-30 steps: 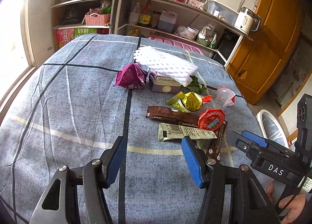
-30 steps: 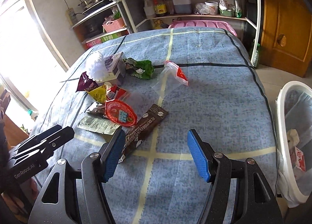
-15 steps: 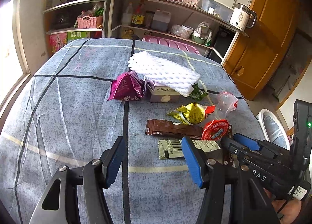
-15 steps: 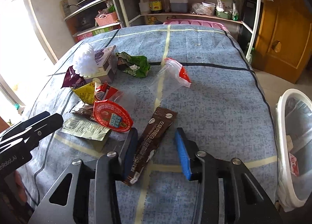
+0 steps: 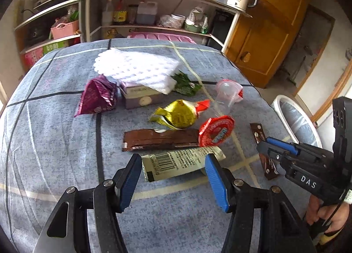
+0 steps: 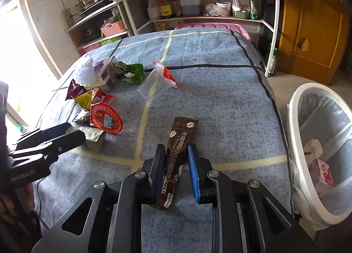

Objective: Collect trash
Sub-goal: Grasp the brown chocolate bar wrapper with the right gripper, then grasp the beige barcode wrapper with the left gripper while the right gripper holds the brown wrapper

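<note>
My right gripper (image 6: 176, 154) is shut on a long brown coffee sachet (image 6: 179, 151), lifted slightly off the blue cloth; the sachet also shows in the left wrist view (image 5: 263, 151). My left gripper (image 5: 172, 162) is open, its fingers straddling a pale green barcode wrapper (image 5: 178, 161) lying flat. Beyond it lie another brown sachet (image 5: 160, 139), a red foil lid (image 5: 216, 131), a yellow wrapper (image 5: 178, 114), a purple packet (image 5: 99, 96), a green wrapper (image 5: 186, 83), a clear bag (image 5: 227, 94) and white foam netting (image 5: 136, 68) on a small box.
A white bin (image 6: 319, 149) lined with a clear bag stands on the floor right of the table (image 6: 220, 90). Shelves (image 6: 198, 11) with bottles and jars stand behind the table. A wooden cabinet (image 6: 312, 33) is at the far right.
My right gripper moved forward and closed on the brown coffee sachet. My left gripper moved forward, so the barcode wrapper now lies between its open fingers.
</note>
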Motion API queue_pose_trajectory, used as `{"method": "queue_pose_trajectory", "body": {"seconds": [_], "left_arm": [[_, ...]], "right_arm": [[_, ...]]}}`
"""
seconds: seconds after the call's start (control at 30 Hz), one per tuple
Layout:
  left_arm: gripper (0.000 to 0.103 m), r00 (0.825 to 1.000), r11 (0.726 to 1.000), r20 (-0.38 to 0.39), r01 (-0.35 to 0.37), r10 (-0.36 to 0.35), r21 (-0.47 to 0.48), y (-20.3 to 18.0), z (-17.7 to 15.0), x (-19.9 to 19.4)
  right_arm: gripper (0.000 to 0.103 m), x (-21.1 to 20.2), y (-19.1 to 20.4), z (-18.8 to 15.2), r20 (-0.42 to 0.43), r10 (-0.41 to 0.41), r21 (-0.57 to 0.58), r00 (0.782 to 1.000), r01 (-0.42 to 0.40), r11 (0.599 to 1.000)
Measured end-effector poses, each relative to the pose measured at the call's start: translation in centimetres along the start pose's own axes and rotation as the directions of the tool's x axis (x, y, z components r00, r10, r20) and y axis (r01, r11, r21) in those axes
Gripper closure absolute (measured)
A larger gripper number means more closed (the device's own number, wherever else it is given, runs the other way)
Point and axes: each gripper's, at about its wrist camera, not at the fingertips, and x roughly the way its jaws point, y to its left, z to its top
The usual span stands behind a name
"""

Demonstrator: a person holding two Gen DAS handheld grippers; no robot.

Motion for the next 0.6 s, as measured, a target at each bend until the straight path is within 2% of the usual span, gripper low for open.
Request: {"method": "queue_pose_trajectory", "body": {"seconds": [0.07,0.17,0.37,0.43,0.53,0.6], "left_arm": [[0.042,1.000,1.000,0.000,-0.008,0.008,0.015,-0.6,-0.3,-0.1],[0.042,0.999,0.999,-0.024,0.032,-0.031,0.034,-1.5,-0.7,-0.1],[0.042,0.996,0.990,-0.063,0.073,-0.066,0.119,-4.3,-2.1,-0.3],[0.042,0.998,0.987,-0.042,0.047,-0.041,0.153,-5.0,-2.2,-0.7],[0.042,1.000,0.989,0.012,-0.024,0.022,0.144,-4.9,-1.5,-0.8],[0.042,1.000,0.991,-0.020,-0.018,0.021,0.134,-4.8,-0.9,0.0]], "right_arm": [[0.081,-0.2,-0.3,-0.2,-0.002,0.006,0.009,1.000,-0.006,1.000],[0.081,-0.5,-0.7,-0.5,-0.002,0.011,0.018,1.000,-0.011,1.000],[0.081,-0.8,-1.2,-0.6,-0.001,0.010,0.024,1.000,-0.010,1.000],[0.081,-1.0,-1.4,-0.8,0.000,0.008,0.023,1.000,-0.008,1.000],[0.081,-1.1,-1.7,-1.1,0.003,0.002,0.026,1.000,-0.002,1.000],[0.081,-1.2,-1.8,-1.2,0.001,0.005,0.032,1.000,-0.005,0.999]]}}
